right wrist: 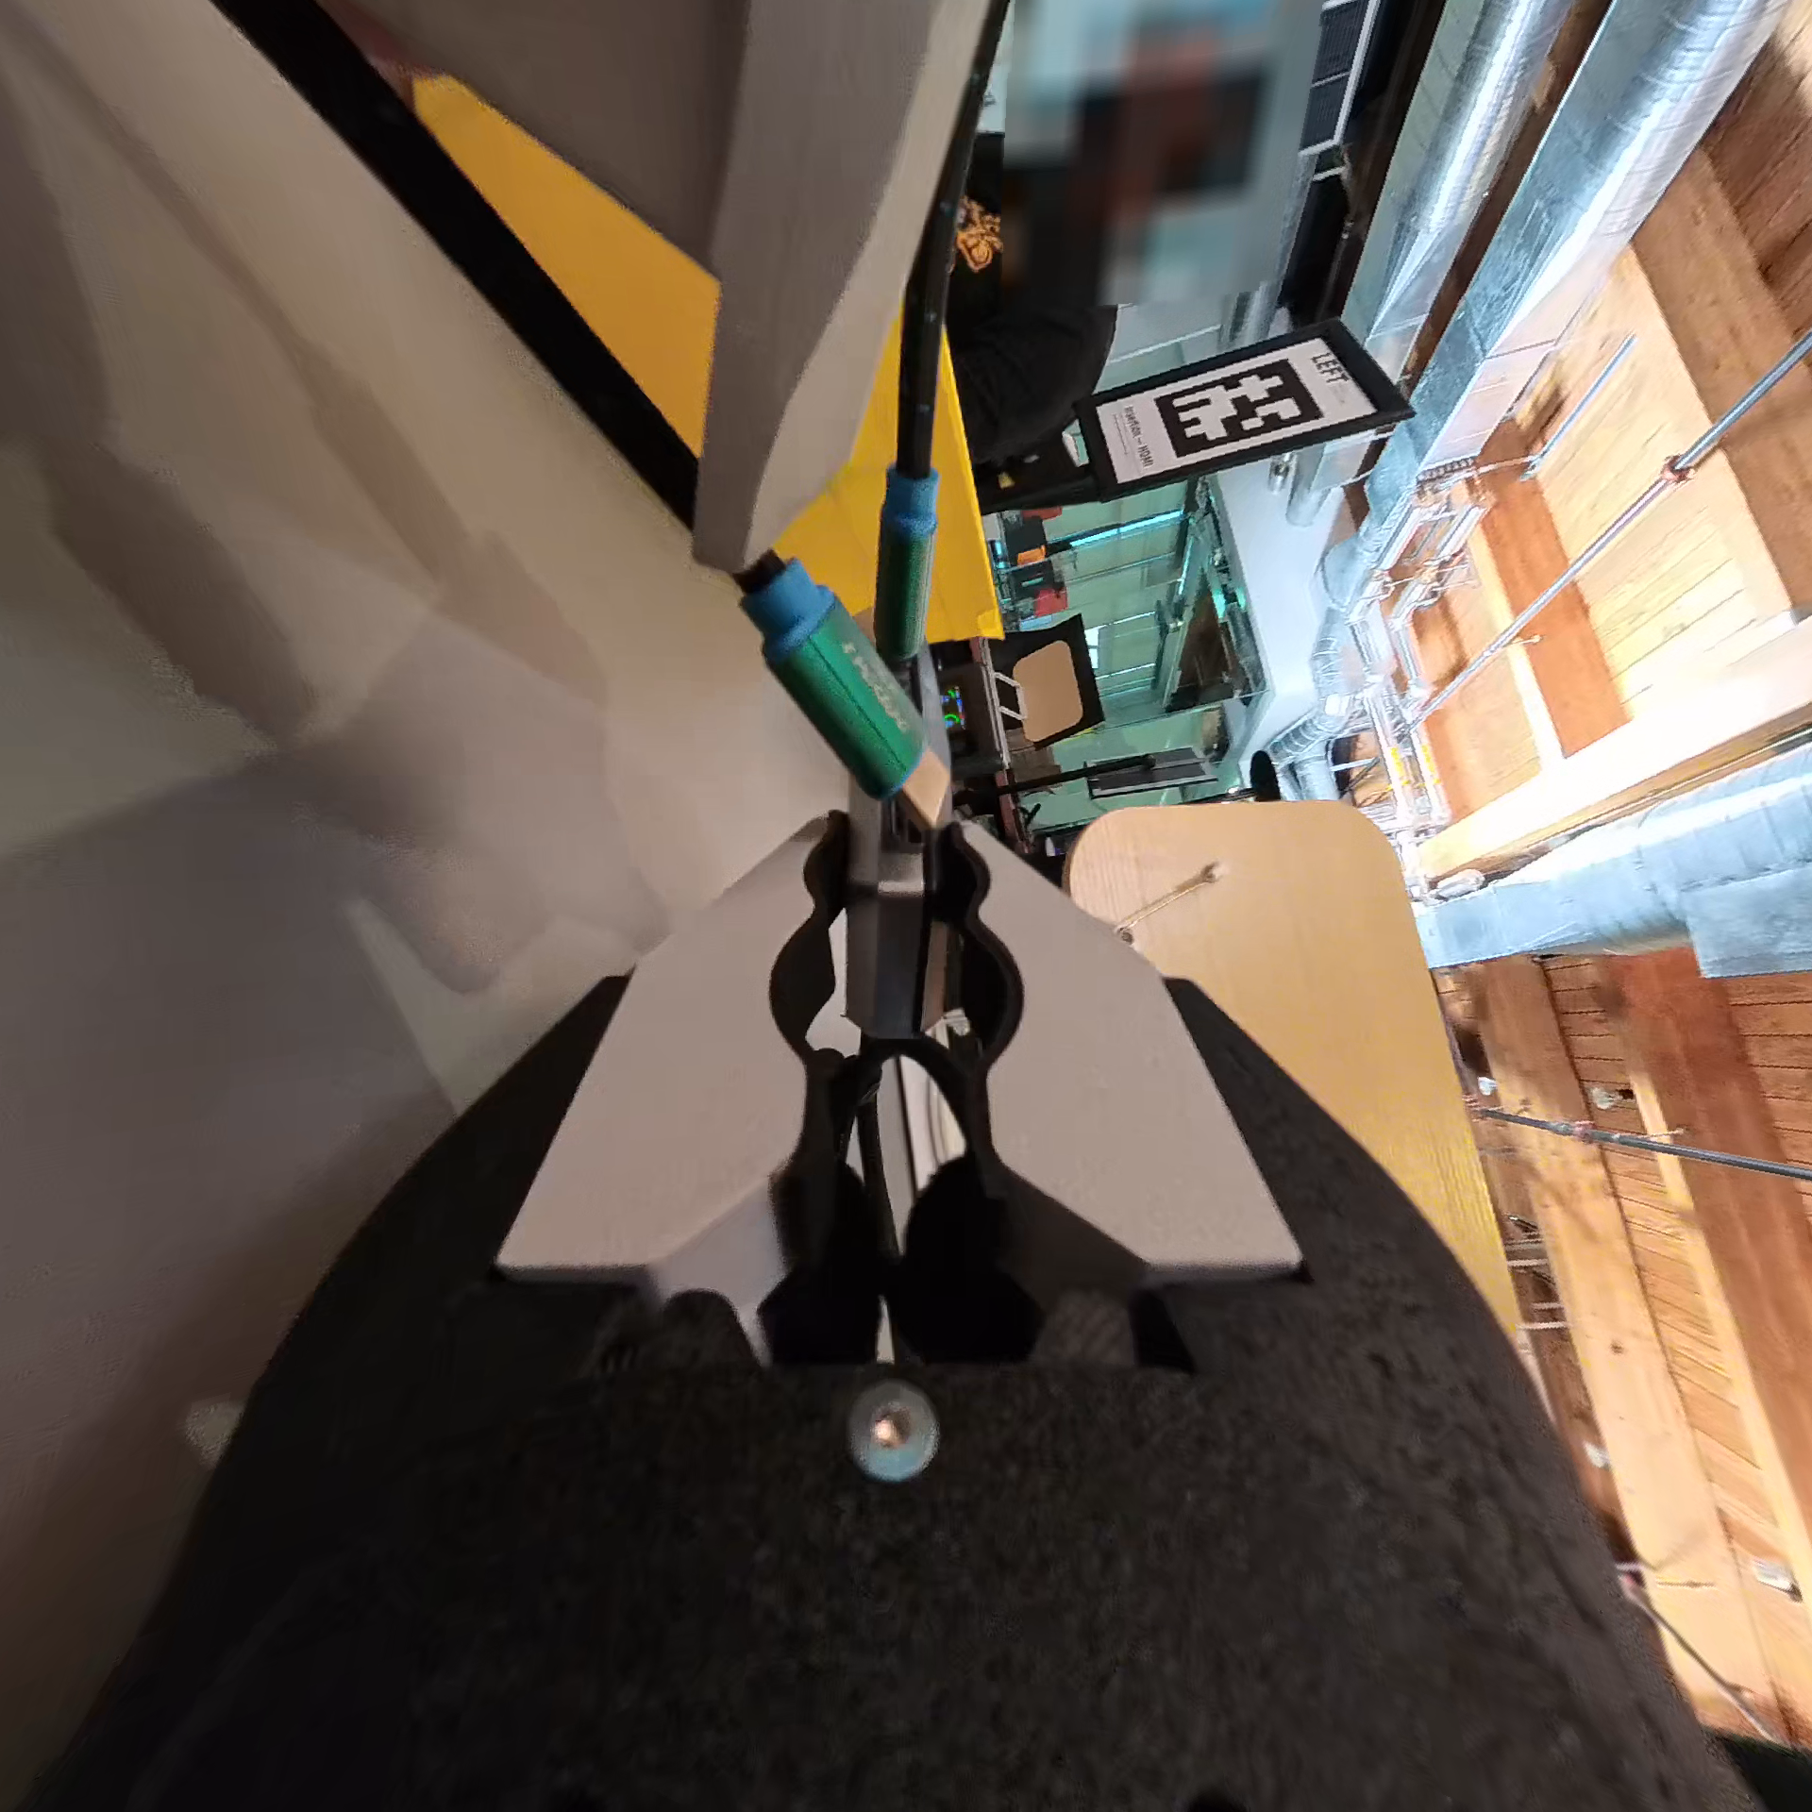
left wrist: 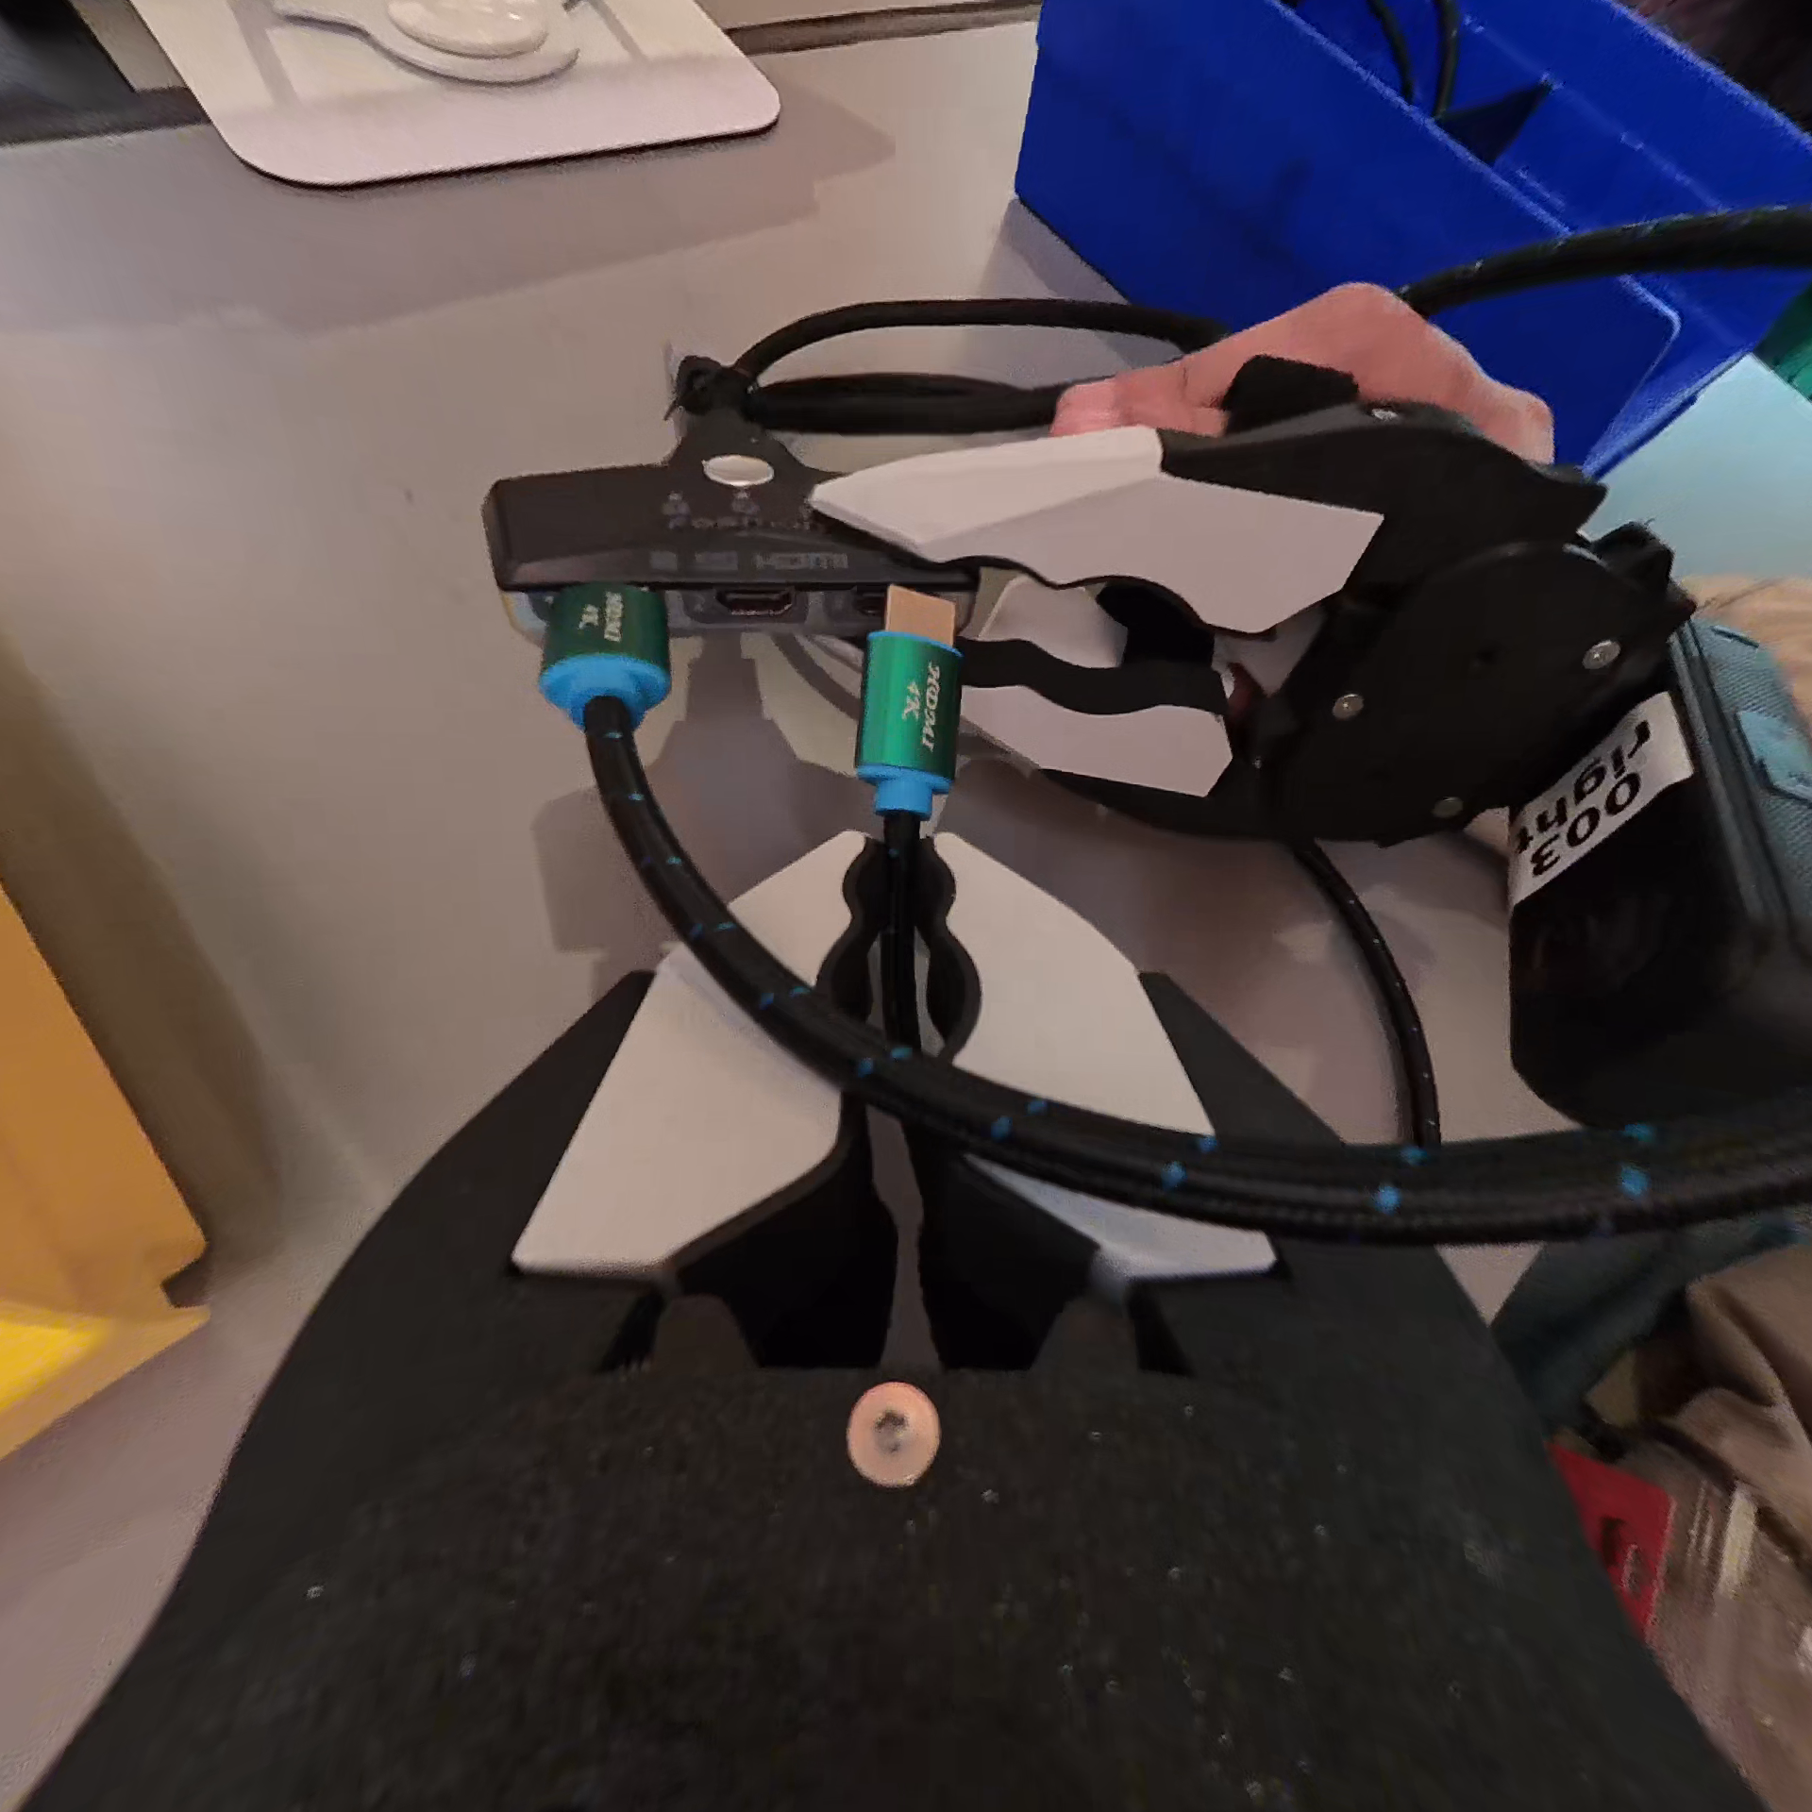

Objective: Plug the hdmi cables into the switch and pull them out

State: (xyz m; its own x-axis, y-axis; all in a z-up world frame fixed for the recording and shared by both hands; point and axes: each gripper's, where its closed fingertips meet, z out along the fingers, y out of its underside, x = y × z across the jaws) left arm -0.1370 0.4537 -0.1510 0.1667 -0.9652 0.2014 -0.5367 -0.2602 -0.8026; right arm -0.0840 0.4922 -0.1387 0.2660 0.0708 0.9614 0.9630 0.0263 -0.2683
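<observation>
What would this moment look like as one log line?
left gripper: shut on loose plug's cable | right gripper: clamps switch | other plug: inserted | loose plug: outside port

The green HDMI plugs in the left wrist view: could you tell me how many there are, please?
2. One green plug sits in the switch's left port; the other is out, just before the right port, its cable held by the left gripper. Others may be hidden.

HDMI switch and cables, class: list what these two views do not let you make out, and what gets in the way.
- Right end of the switch, left wrist view: covered by the right tool.
- Right-hand port, left wrist view: the loose plug stands before it.
- Where both cables lead: cut off by the right edge.
- Switch ports, right wrist view: seen edge-on between the fingers.
</observation>
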